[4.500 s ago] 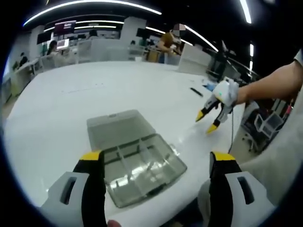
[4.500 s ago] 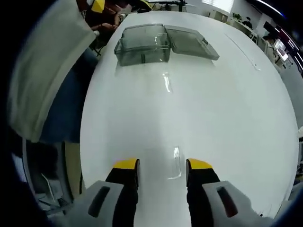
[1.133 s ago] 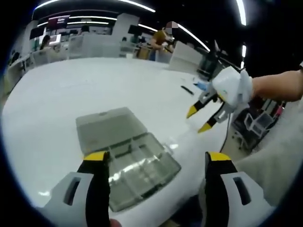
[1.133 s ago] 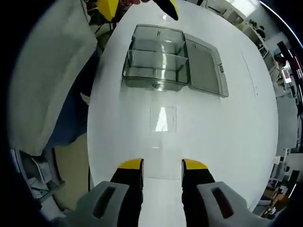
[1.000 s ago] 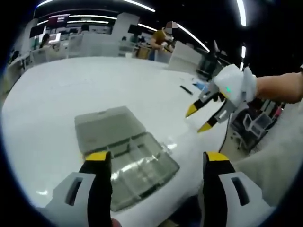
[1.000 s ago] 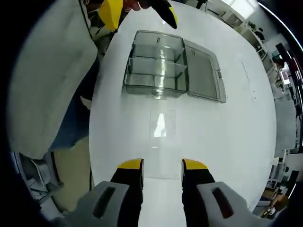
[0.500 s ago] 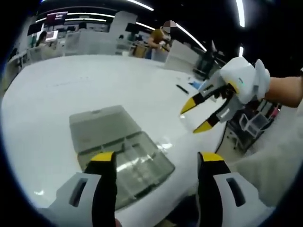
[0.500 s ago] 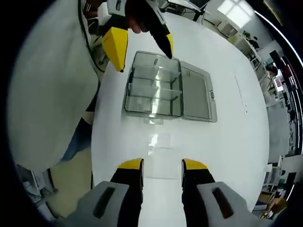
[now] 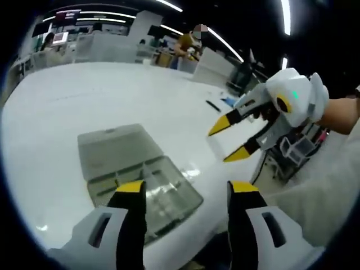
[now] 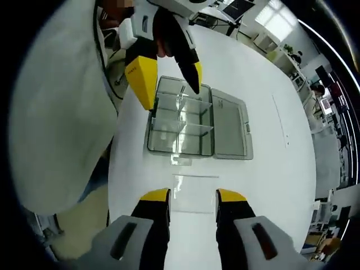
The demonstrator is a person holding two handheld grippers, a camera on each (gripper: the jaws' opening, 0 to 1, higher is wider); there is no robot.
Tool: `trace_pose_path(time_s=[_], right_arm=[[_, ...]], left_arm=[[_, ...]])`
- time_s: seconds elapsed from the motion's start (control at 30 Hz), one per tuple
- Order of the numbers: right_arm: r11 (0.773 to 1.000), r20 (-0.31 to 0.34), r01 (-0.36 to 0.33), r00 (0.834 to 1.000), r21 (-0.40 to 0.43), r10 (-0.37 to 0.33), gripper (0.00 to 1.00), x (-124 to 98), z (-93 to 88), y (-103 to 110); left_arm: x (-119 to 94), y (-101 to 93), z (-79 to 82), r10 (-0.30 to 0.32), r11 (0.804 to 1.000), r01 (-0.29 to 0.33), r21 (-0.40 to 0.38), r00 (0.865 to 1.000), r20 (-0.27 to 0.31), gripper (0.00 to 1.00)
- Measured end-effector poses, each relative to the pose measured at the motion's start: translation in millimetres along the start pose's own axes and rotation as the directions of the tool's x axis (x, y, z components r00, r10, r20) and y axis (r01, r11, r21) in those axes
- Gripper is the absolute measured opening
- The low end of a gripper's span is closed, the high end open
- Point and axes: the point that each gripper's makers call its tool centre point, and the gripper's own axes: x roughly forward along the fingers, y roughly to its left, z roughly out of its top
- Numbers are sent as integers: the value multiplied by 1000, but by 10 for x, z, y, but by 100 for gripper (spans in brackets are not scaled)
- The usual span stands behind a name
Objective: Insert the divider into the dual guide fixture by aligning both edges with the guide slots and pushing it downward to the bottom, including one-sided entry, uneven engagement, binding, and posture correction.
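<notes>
While the clear compartment box [image 10: 181, 125] sits open on the white table [image 10: 270, 169], its lid [image 10: 229, 132] lying flat beside it, the clear divider [image 10: 194, 193] rests flat on the tabletop just in front of the box, apart from it. In the right gripper view the right gripper [image 10: 192, 203] hangs above that divider with its yellow-tipped jaws parted and nothing between them; whether the tips touch the sheet cannot be told. The left gripper [image 10: 169, 79] hovers over the far end of the box, jaws spread wide and empty. In the left gripper view the left gripper [image 9: 185, 194] frames the box [image 9: 160, 194] and its lid [image 9: 115, 151], and the right gripper [image 9: 229, 138] comes in from the right, held in a hand [image 9: 337, 112], jaws apart above the table's [image 9: 67, 101] near edge.
</notes>
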Motion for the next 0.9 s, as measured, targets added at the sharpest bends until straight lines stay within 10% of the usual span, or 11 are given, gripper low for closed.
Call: trace_pose_path(time_s=[0.9], right_arm=[[1000,190,18,982,-12,-16,27,3,494,-55]], left_arm=[[-53,-102,157,-63,996,65,-62,998,31,29]])
